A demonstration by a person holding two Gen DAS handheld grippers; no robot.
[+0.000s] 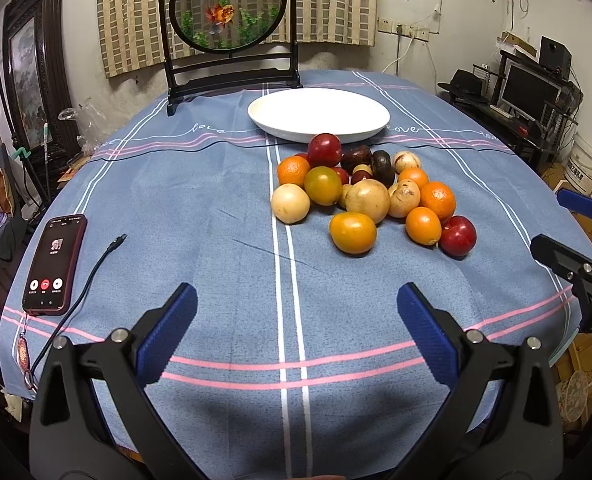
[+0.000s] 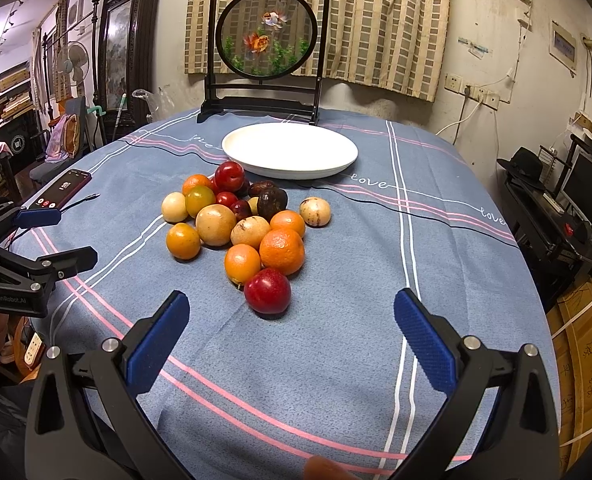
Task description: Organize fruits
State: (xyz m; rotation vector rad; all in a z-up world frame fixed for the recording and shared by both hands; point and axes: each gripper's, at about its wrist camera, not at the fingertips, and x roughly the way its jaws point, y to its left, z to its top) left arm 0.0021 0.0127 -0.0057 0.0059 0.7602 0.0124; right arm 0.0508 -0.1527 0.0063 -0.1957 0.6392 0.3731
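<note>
We've got the fruit pile (image 1: 366,190) heaped on the blue-clothed counter (image 1: 200,208), just in front of the white plate (image 1: 318,114), which sits bare. Nearest fruit to us off the pile's edge: a red plum (image 2: 267,290), touching an orange (image 2: 242,263). Behind the plate stands a goldfish screen (image 1: 228,12). Well left of the pile lies a phone (image 1: 54,265) with a cable (image 1: 96,264) beside it. Our left hand-held gripper (image 1: 296,322) hangs spread wide, gripping nothing; our right hand-held gripper (image 2: 292,326) likewise gapes, short of the plum.
</note>
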